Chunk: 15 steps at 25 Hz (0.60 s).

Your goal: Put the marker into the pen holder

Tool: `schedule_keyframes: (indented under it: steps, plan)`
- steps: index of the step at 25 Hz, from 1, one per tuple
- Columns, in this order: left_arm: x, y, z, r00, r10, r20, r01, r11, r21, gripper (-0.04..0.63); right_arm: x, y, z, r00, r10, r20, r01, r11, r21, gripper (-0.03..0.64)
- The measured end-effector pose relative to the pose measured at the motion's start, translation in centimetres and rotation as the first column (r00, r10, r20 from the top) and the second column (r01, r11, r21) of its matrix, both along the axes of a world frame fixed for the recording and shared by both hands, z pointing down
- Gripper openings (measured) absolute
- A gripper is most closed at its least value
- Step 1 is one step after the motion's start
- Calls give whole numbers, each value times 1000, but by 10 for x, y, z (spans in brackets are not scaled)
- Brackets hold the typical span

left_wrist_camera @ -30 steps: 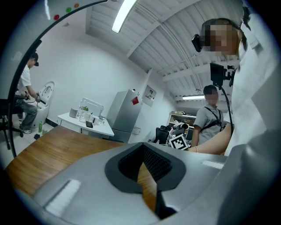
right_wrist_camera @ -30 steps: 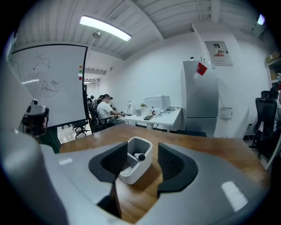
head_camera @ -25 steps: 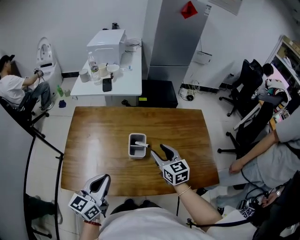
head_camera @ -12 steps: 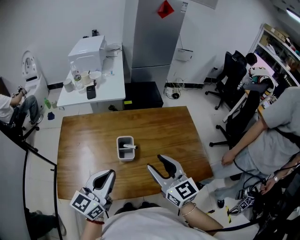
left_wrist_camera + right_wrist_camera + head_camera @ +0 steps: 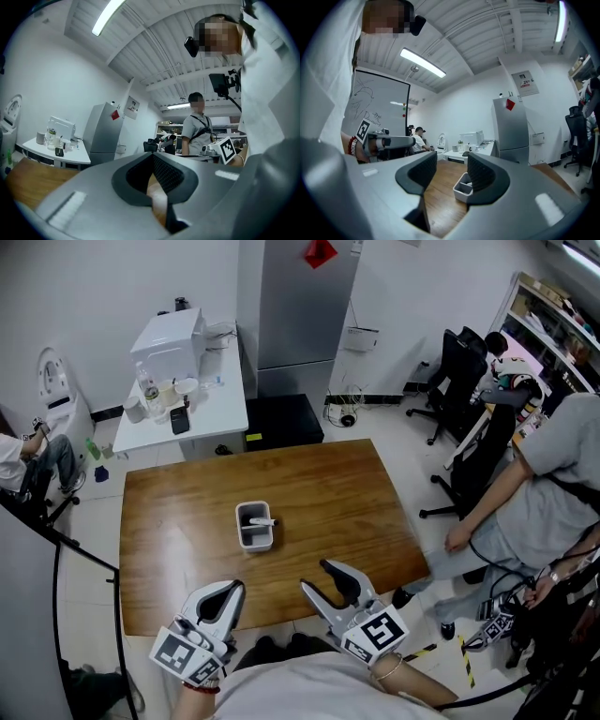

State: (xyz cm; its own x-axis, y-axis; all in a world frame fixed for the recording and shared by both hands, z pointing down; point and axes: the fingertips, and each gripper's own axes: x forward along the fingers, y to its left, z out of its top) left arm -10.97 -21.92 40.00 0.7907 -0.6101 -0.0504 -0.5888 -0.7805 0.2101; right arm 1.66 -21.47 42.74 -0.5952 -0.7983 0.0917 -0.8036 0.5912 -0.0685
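Right now both grippers are held low at the near edge of the table (image 5: 169,521), just in front of the person's torso, neither touching anything. The left gripper (image 5: 228,590) sits over the near-left part of the edge, angled up and to the right, its marker cube (image 5: 184,653) closest to the body. In the left gripper view its fingers (image 5: 169,174) are pressed together at the tips with nothing between them. The right gripper (image 5: 324,578) hangs at the near edge to the right of centre, forearm coming in from the lower right, wrist (image 5: 389,668) bent so it points toward the middle of the table. Its fingers (image 5: 481,173) are spread wide and empty; the right gripper view looks through that gap straight at the pen holder (image 5: 464,186). The holder is a small grey box standing upright near the table centre, well apart from both grippers. The marker (image 5: 260,521) is already in the holder, lying crosswise with one end at the right rim.
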Motion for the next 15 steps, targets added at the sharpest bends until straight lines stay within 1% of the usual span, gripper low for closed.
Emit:
schedule_keyframes:
  steps: [3,6,8,11,13,15]
  plan:
    - [-4,20,1,999,32,-9,-32,999,-6,-3,-7,15,-5,1000,17,-9,-17,1000,8,184]
    - [-13,34,4,999,48,19,-48,999,1,-3,-13,31,-10,999,44,13,-44,999,28,184]
    - [-17,43,0,999,29,40,-30,999,18,-3,-15,43,-14,999,38,26,-40,998,47,184]
    - [-20,76,-7,998,-18,53,16,999,48,-3,-14,72,-13,999,9,35,-11,998,59,184]
    - [-18,102,-7,997,-52,50,49,998,50,-3,-11,92,-13,999,-13,47,10,998,59,184]
    - [-13,128,-5,996,-83,30,82,996,37,-3,-9,115,-17,997,-49,51,45,997,69,184]
